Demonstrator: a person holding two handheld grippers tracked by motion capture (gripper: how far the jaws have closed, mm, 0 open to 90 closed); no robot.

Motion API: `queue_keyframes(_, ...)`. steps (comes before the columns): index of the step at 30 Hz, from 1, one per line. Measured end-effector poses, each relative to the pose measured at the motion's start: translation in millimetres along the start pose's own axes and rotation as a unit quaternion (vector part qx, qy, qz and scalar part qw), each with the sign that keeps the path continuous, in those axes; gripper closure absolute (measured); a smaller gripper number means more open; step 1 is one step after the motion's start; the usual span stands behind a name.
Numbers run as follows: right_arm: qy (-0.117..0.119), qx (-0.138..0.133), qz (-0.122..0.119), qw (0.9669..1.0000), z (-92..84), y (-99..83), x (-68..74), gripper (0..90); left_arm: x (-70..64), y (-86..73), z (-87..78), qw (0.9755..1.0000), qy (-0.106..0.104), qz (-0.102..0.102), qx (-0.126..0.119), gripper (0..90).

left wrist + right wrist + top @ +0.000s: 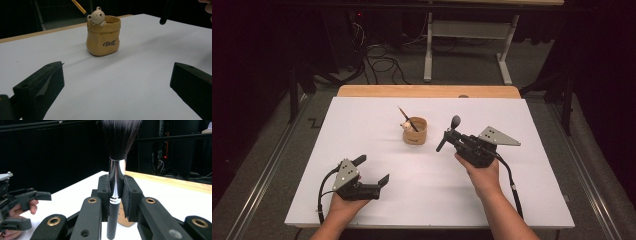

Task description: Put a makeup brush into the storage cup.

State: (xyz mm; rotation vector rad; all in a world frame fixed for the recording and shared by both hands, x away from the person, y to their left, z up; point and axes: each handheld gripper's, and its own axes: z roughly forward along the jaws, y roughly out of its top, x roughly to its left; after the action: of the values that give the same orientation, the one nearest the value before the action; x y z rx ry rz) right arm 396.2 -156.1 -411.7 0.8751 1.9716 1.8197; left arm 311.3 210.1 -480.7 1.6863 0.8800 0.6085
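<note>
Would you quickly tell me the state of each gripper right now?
Left gripper: open, holding nothing.
Right gripper: shut on the makeup brush.

The right claw [117, 195] clamps an upright makeup brush [115, 177] by its silver ferrule.

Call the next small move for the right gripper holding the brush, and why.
Probably carry the makeup brush over the tan cup and lower it handle-first. The right gripper is shut on the brush beside the cup, not above it. A pencil already stands inside, so aim for the free side.
</note>
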Motion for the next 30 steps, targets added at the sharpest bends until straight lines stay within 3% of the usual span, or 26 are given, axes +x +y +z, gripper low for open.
queue_keyframes(21, -0.001, 0.009, -0.014, 0.9999, 38.4, 20.4, -3.2, 79.3, -2.9, 0.7, -0.8, 0.9999, -0.01, 0.013, -0.001, 0.3)
queue_keyframes(30, -0.007, 0.007, -0.013, 0.9999, 47.9, 26.1, -7.6, 79.3, -2.6, 1.2, -1.9, 0.9999, -0.011, 0.009, -0.005, 0.3)
